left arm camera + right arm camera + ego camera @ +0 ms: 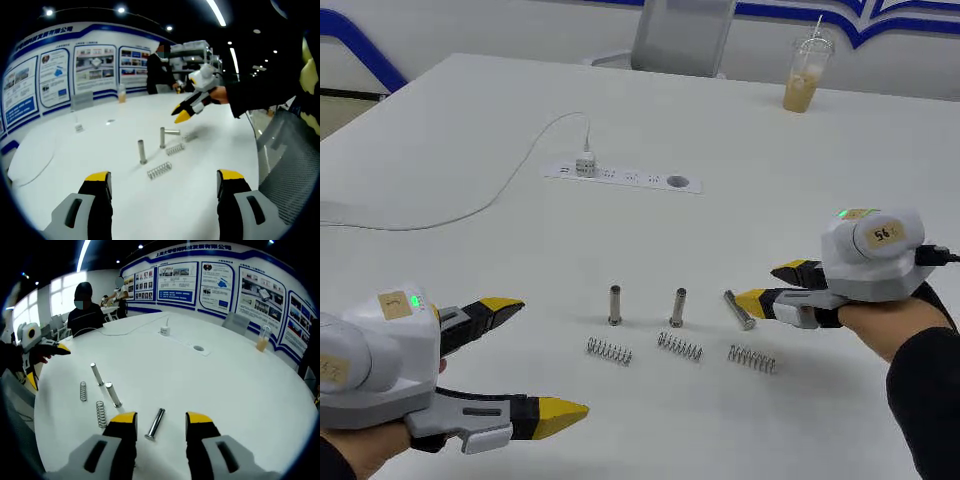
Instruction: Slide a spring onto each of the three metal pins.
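One broad white tabletop (470,130) carries all we work with. Our left hand-held gripper (552,355) hovers at the near left, its jaws wide apart and holding nothing. Our right hand-held gripper (757,285) is at the right, its jaws also parted and gripping nothing. In the right gripper view the fallen pin (155,422) lies flat between its tips with a gap on either side. A power strip (620,176) lies farther back, and a drink cup (805,80) stands beyond it. The left pin (615,305) and the middle pin (678,307) stand upright, with the fallen pin to their right. Three springs (680,347) lie in a row just in front, one before each pin, each loose on the tabletop.
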The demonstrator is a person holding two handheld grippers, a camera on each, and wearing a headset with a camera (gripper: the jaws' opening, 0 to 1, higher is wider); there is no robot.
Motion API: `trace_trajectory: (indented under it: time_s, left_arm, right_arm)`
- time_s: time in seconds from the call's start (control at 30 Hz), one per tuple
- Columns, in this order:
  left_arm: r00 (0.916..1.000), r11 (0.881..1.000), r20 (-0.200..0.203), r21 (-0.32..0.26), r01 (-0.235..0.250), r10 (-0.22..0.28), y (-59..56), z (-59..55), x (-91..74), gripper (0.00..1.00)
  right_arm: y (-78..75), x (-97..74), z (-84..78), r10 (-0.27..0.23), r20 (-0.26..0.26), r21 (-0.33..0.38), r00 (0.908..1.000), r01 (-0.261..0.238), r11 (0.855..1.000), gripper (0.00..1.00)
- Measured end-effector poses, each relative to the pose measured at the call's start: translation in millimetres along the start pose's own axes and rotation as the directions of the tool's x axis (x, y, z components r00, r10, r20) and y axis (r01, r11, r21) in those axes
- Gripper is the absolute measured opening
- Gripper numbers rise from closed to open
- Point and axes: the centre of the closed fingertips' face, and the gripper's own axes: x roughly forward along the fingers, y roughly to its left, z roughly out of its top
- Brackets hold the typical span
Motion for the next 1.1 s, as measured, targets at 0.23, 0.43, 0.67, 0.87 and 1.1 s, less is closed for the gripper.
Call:
trace_trajectory:
  time_s: [0.23, 0.43, 0.67, 0.87, 1.1]
  left_arm:
    - [1.0000, 1.000, 0.000, -0.005, 0.001, -0.001, 0.4, -1.6, 1.6, 0.88]
    - [1.0000, 1.000, -0.002, -0.008, 0.001, -0.001, 0.8, -2.8, 2.5, 0.87]
    - [1.0000, 1.000, -0.006, -0.017, 0.000, 0.000, 1.2, -5.4, 2.5, 0.87]
    - [1.0000, 1.000, -0.008, -0.023, -0.003, 0.003, 2.0, -7.4, 2.9, 0.87]
    - [0.9999, 1.000, -0.012, -0.029, -0.003, 0.002, 1.5, -9.2, 3.1, 0.86]
  right_arm:
    - [2.0, 9.0, -3.0, -0.020, -0.048, 0.031, 0.9987, 0.022, 0.999, 0.31]
    - [6.1, 19.1, -5.1, -0.025, -0.081, 0.049, 0.9964, 0.029, 0.998, 0.27]
    - [5.6, 29.3, -11.0, -0.033, -0.124, 0.065, 0.9917, 0.042, 0.997, 0.20]
    - [5.6, 36.4, -13.4, -0.030, -0.148, 0.089, 0.9885, 0.044, 0.995, 0.17]
    - [5.9, 43.1, -17.7, -0.030, -0.176, 0.101, 0.9840, 0.048, 0.994, 0.14]
